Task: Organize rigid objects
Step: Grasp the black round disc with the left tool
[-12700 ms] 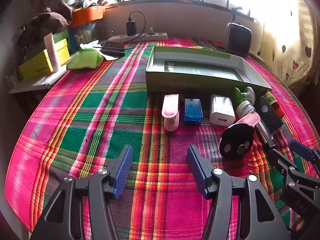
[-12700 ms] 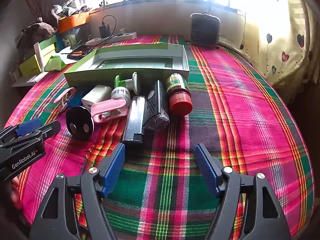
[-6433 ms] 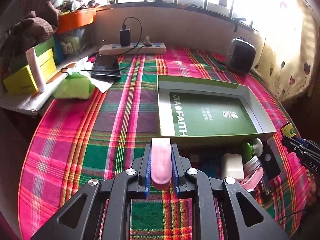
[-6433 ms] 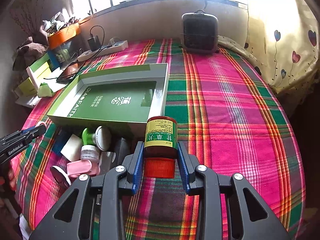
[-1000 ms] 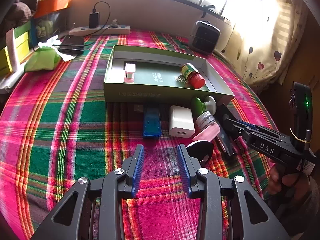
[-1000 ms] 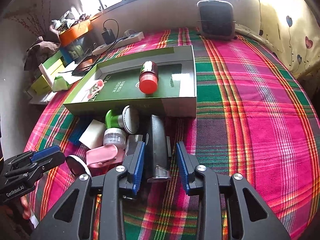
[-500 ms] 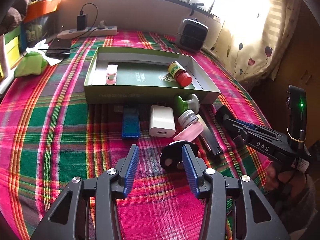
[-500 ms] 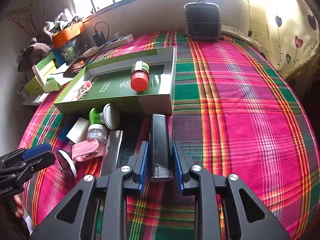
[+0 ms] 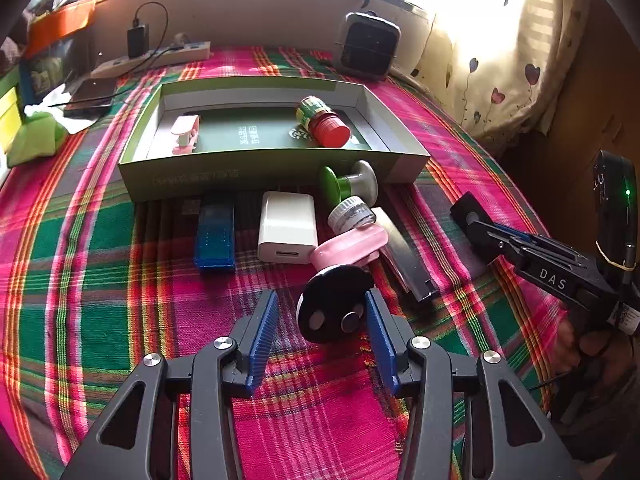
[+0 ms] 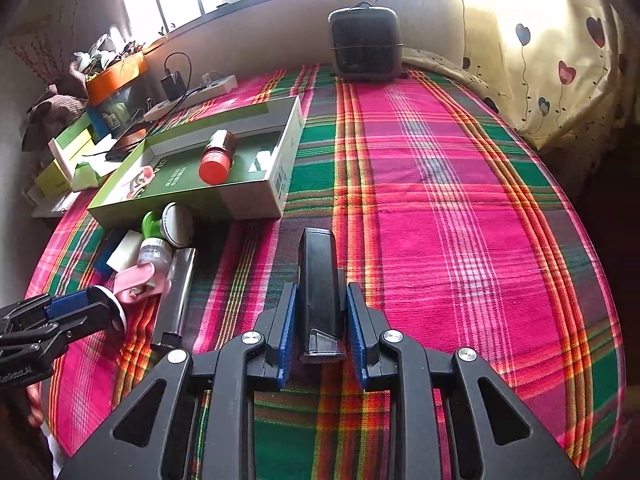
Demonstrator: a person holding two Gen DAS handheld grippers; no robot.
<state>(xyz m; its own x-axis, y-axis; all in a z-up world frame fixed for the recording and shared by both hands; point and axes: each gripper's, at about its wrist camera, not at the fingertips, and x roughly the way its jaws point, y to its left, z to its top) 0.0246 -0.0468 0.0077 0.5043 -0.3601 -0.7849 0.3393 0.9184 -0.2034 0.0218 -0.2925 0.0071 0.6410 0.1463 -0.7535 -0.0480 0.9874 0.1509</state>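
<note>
A green box (image 9: pixel 276 164) holds a pink clip (image 9: pixel 185 134) and a red-capped bottle (image 9: pixel 323 126). In front of it lie a blue block (image 9: pixel 215 236), a white charger (image 9: pixel 288 227), a green knob (image 9: pixel 347 187), a small jar (image 9: pixel 351 213), a pink clip (image 9: pixel 352 242) and a silver bar (image 9: pixel 404 259). My left gripper (image 9: pixel 320 332) is open, its pads on both sides of a black round disc (image 9: pixel 335 308). My right gripper (image 10: pixel 321 328) is shut on a black rectangular device (image 10: pixel 318 280), lifted over the cloth right of the box (image 10: pixel 280 176).
A plaid cloth (image 10: pixel 440 216) covers the table. A small black fan (image 10: pixel 364 44) stands at the back. A power strip (image 9: pixel 160 60), a phone (image 9: pixel 90 92) and coloured boxes (image 10: pixel 68 152) crowd the back left. A curtain (image 10: pixel 560 60) hangs on the right.
My left gripper moved forward around the black disc and opened a little wider. My right gripper closed on the black device and lifted it away to the right.
</note>
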